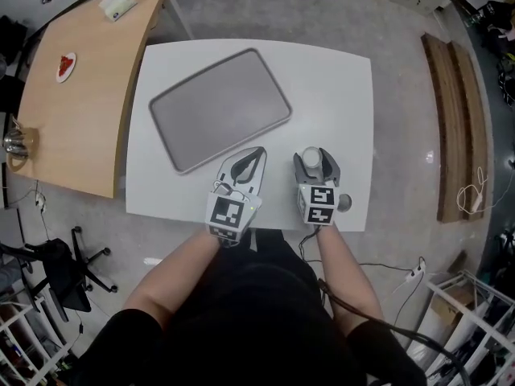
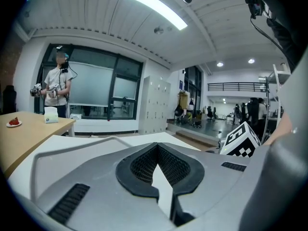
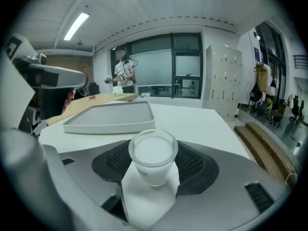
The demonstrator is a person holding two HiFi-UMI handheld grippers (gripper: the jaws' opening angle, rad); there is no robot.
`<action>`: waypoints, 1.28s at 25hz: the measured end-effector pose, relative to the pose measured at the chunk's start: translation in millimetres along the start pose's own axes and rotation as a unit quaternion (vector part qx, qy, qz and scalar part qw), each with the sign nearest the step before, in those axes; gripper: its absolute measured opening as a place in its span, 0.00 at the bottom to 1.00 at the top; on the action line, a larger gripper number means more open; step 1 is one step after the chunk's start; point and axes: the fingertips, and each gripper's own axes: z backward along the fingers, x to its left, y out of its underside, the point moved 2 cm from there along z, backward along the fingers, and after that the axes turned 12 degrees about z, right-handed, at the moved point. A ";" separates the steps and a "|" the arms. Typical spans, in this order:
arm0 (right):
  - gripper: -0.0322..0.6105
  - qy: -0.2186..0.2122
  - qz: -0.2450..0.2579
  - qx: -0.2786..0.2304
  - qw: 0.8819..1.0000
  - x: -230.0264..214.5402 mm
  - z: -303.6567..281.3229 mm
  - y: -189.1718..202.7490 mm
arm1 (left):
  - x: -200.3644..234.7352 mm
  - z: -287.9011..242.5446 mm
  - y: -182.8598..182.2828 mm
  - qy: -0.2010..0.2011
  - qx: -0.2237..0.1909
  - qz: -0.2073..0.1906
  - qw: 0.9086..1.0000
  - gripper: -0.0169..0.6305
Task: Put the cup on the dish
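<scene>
While the small translucent cup (image 3: pixel 153 154) stood on the white tabletop (image 1: pixel 338 95) near the empty grey rectangular dish (image 1: pixel 217 107) but off it, the right gripper (image 1: pixel 313 156) bracketed it with jaws spread, unclamped, the left gripper (image 1: pixel 256 154) was closed on nothing, and the lifting and placing were not yet done.

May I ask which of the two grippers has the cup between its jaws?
The right gripper: the clear cup stands between its spread jaws, whereas the left gripper is shut on nothing.
</scene>
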 end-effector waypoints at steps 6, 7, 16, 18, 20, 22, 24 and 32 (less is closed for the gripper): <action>0.46 -0.010 0.036 -0.027 0.999 3.4 2.5 -23.0 | 10.2 7.6 -7.2 -0.015 -0.007 0.005 1.000 0.03; 0.46 -0.011 0.037 -0.035 0.999 2.8 1.3 -31.5 | 13.2 9.0 -9.3 -0.018 -0.010 0.007 1.000 0.03; 0.46 -0.048 0.069 -0.101 0.991 20.5 -29.4 -124.3 | 47.5 24.8 -35.7 -0.063 -0.038 0.016 0.997 0.03; 0.46 -0.058 0.080 -0.109 0.989 27.7 -41.3 -140.3 | 56.3 30.4 -39.6 -0.077 -0.042 0.018 0.996 0.03; 0.46 -0.067 0.087 -0.115 0.987 35.6 -54.0 -152.9 | 66.5 36.7 -41.8 -0.092 -0.045 0.022 0.994 0.03; 0.46 -0.077 0.087 -0.116 0.986 44.3 -68.0 -160.4 | 77.3 43.2 -41.7 -0.105 -0.045 0.027 0.993 0.03; 0.46 -0.089 0.085 -0.110 0.986 53.8 -82.2 -162.5 | 87.5 49.8 -39.9 -0.116 -0.043 0.031 0.992 0.03; 0.46 -0.114 0.094 -0.075 0.986 86.5 -120.4 -144.9 | 118.2 73.8 -29.8 -0.146 -0.037 0.046 0.988 0.03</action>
